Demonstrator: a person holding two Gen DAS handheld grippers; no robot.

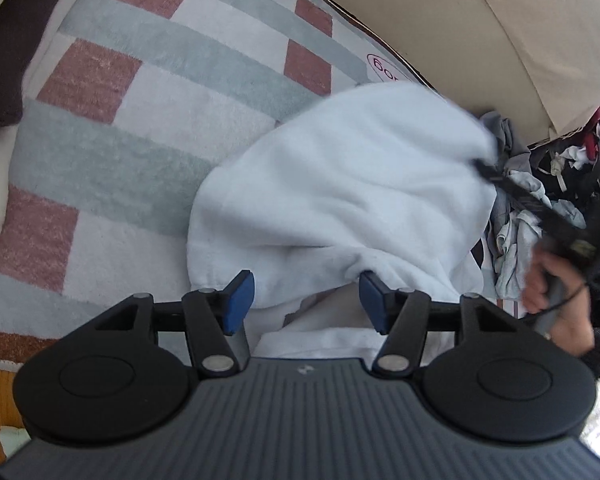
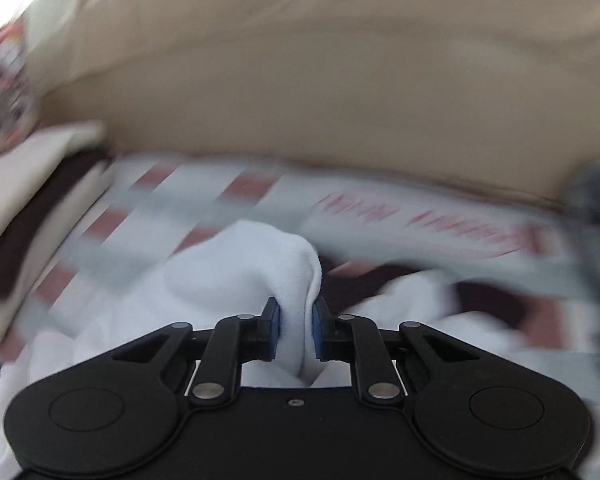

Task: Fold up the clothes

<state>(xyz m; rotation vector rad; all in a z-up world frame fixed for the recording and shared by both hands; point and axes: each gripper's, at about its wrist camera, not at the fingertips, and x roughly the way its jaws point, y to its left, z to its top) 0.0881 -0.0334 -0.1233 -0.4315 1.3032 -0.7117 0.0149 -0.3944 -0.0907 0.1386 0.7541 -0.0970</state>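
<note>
The right gripper (image 2: 296, 330) is clamped on a bunched ridge of the pale blue fleece garment (image 2: 252, 264), its blue pads pressed into the cloth from both sides; in the left wrist view the same tool appears as a dark blurred bar held by the person's right hand (image 1: 556, 292) at the garment's far right edge. The left gripper (image 1: 306, 300) stands with its fingers well apart, nothing between them, poised just over the near hem where the fabric rolls under. The garment lies in a loose mound on the checked blanket (image 1: 148, 92) of pink, grey-green and white squares, with part of it lifted by the right-hand pinch. Beyond it to the right sits a heap of mixed clothes (image 1: 540, 200), and a beige padded wall (image 2: 340, 80) backs the surface. The right wrist view is smeared, so that tool seems to be travelling. I judge the step in hand to be carrying one edge of the fleece across or spreading it out. The next move probably calls for the left tool to close on the near hem, so both edges can be drawn taut and laid flat.
</note>
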